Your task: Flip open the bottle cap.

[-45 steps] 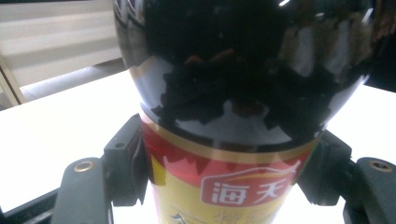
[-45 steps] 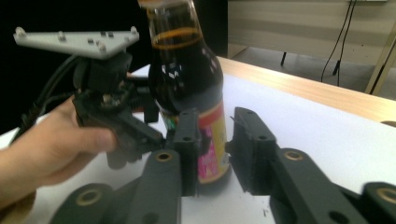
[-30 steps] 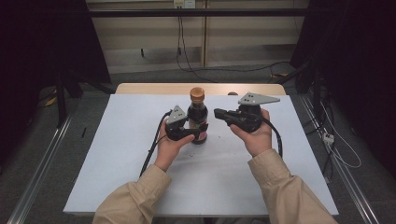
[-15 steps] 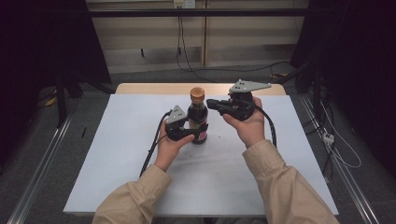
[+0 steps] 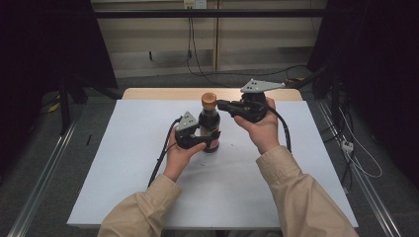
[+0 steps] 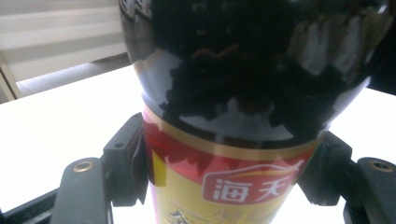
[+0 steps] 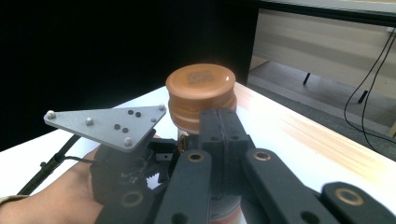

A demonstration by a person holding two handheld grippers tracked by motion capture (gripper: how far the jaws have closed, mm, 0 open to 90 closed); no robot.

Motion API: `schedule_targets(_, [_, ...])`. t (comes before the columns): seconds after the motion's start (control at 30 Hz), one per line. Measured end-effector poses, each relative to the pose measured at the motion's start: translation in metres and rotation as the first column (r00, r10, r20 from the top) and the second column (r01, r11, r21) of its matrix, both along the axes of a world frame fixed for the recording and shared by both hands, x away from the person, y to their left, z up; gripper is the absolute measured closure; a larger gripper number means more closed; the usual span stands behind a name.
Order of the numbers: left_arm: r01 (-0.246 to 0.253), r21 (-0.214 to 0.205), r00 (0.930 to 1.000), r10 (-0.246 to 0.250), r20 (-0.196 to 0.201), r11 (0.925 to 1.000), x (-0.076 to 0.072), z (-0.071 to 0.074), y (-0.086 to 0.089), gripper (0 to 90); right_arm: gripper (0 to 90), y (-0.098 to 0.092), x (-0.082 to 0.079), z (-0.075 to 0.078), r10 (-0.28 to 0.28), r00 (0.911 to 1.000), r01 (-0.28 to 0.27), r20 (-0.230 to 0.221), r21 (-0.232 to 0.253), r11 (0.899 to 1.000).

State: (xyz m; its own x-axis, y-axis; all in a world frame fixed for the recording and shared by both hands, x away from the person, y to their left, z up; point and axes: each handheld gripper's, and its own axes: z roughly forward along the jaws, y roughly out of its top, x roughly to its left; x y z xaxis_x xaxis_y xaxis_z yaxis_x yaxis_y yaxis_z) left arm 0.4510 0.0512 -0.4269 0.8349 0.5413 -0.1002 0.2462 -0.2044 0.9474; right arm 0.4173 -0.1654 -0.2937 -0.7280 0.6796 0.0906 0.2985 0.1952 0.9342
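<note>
- Left tool [image 5: 205,140] clamps the dark glass sauce bottle [image 5: 209,129] upright mid-tabletop [image 5: 123,163].
- Right tool [image 5: 223,104], jaws clenched, empty, sits beside its brown cap [image 7: 201,83].
- Next I'd open it around the cap.

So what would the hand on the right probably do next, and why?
Probably open its jaws and slip them around the brown cap. The right hand-held gripper sits shut beside the cap, while the left hand-held gripper clamps the dark bottle upright on the table.
</note>
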Motion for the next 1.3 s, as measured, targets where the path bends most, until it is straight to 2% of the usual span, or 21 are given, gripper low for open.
schedule_targets(0.1, [0.01,-0.004,0.9999,-0.01,-0.006,0.9999,0.0007,-0.0002,0.0008,29.6,90.0,0.0019,0.0009,0.0015,0.001,1.0,-0.001,0.001,-0.009,1.0])
schedule_targets(0.2, [-0.003,0.005,1.0,0.003,-0.003,1.0,-0.0002,0.0004,0.0002,29.9,90.0,0.0014,0.0027,0.0038,0.009,0.9999,-0.009,-0.006,-0.008,1.0])
schedule_targets(0.27, [-0.005,0.015,1.0,0.005,0.001,0.9999,-0.0007,0.001,-0.0001,30.3,90.0,0.0027,0.0042,0.0071,0.01,0.9999,-0.011,-0.003,-0.04,0.999])
schedule_targets(0.3, [-0.005,0.012,1.0,0.005,-0.001,0.9999,-0.0006,0.0009,-0.0001,30.3,90.0,0.0027,0.0042,0.0071,0.01,0.9999,-0.011,-0.003,-0.04,0.999])
schedule_targets(0.33, [0.01,0.019,0.9999,-0.01,-0.005,0.9998,-0.0002,0.0015,0.0009,30.4,90.0,0.003,0.0045,0.0079,0.016,0.9999,-0.016,-0.002,-0.049,0.999])
schedule_targets(0.37, [-0.011,0.019,0.9999,0.011,0.0,0.9998,-0.0013,0.0013,-0.0005,30.6,90.0,0.0031,0.0048,0.0081,0.019,0.9998,-0.019,-0.001,-0.051,0.999])
schedule_targets(0.43, [-0.011,0.016,0.9999,0.011,-0.001,0.9998,-0.0014,0.0011,-0.0004,30.8,90.0,0.0034,0.0048,0.0082,0.02,0.9998,-0.02,-0.003,-0.049,0.999])
schedule_targets(0.47, [0.014,0.023,0.9999,-0.013,-0.009,0.9996,-0.0007,0.0019,0.0007,30.8,90.0,0.0034,0.0048,0.0082,0.02,0.9998,-0.02,-0.003,-0.049,0.999])
schedule_targets(0.5, [-0.016,0.028,0.9999,0.016,-0.001,0.9995,-0.0016,0.0019,-0.0005,30.9,90.0,0.0034,0.005,0.008,0.019,0.9998,-0.019,-0.009,-0.043,0.999])
schedule_targets(0.53, [-0.018,0.021,0.9998,0.018,-0.003,0.9996,-0.0017,0.0014,-0.0005,31.0,90.0,0.0035,0.0055,0.0079,0.02,0.9998,-0.021,-0.008,-0.039,0.999])
schedule_targets(0.67, [-0.016,0.017,0.9999,0.016,-0.003,0.9997,-0.0015,0.0012,0.0003,31.1,90.0,0.0056,0.0055,0.0082,0.018,0.9998,-0.018,-0.002,-0.045,0.999])
schedule_targets(1.17, [-0.023,0.048,0.9997,0.023,0.003,0.9986,-0.002,0.0025,0.001,31.5,90.0,0.0098,0.0053,0.0091,0.027,0.9995,-0.026,0.014,-0.061,0.998])
schedule_targets(1.3, [-0.023,0.045,0.9997,0.023,0.003,0.9987,-0.002,0.0021,0.0011,31.6,90.0,0.0108,0.0044,0.0088,0.022,0.9992,-0.019,0.033,-0.074,0.997])
